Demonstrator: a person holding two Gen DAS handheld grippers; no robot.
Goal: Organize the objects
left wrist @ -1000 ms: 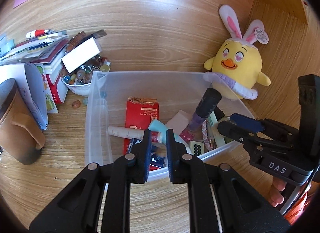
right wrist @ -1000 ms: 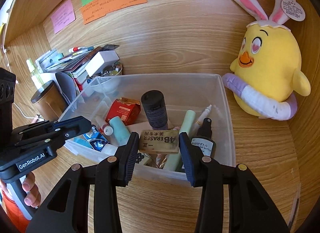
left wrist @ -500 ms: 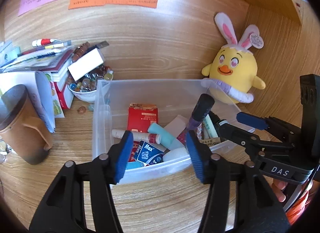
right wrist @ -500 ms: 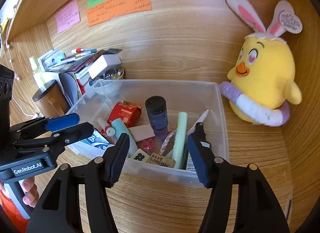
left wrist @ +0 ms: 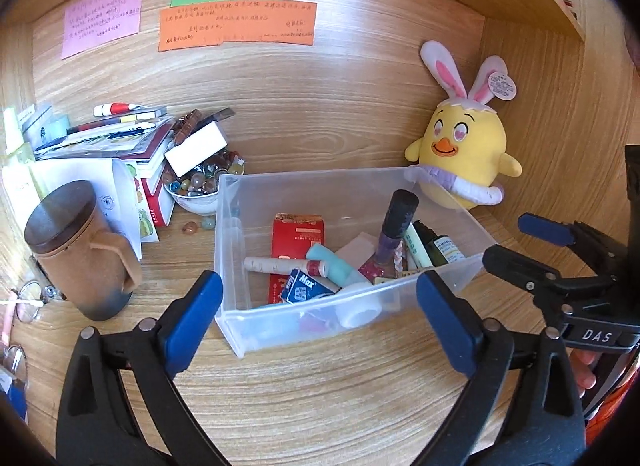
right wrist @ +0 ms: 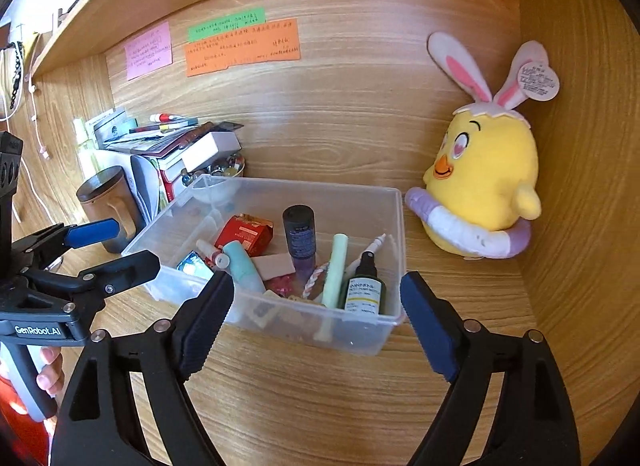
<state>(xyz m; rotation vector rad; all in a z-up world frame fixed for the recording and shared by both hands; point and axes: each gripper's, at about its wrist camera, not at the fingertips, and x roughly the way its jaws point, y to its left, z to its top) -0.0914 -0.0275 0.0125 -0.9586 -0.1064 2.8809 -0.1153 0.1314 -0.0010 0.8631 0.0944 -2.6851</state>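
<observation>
Opening wide in the left wrist view: left gripper [left wrist: 318, 320], blue pads spread to either side of the near wall of the clear plastic bin [left wrist: 472, 266], nothing between them, pads apart from the plastic. Opening likewise in the right wrist view: right gripper [right wrist: 316, 318], jaws framing the bin's [right wrist: 396, 318] near right corner, empty, not touching it.

Resting on the wooden desk [left wrist: 320, 398] just beyond both sets of fingertips, the bin, set at an angle. Lying inside, nearest the left gripper: a blue Max staple box [left wrist: 302, 286] and a white roll [left wrist: 358, 312] against the near wall. Just behind: a pale tube with a red band [left wrist: 280, 265], a teal tube [left wrist: 332, 262], a flat red packet [left wrist: 296, 234]. Standing tilted toward the middle, a purple glitter bottle with a black cap [left wrist: 394, 234]; beside it a light green stick [right wrist: 336, 266], a twisted pink-and-white cord [right wrist: 314, 278], and a dark spray bottle with a white-and-yellow label [right wrist: 365, 290] close to the right gripper's side.

Farther off, left of the bin: a brown lidded mug [left wrist: 76, 250], a bowl of glass marbles [left wrist: 200, 185] with a white box [left wrist: 196, 147] on top, a stack of books and pens [left wrist: 116, 133]. Right of the bin, touching its far corner: a yellow chick plush with rabbit ears [left wrist: 464, 145]. On the back panel: pink, green and orange paper notes [left wrist: 236, 25].

Showing at the edges: a person's fingers [right wrist: 50, 372] on the left gripper's handle, seen from the right wrist camera.
</observation>
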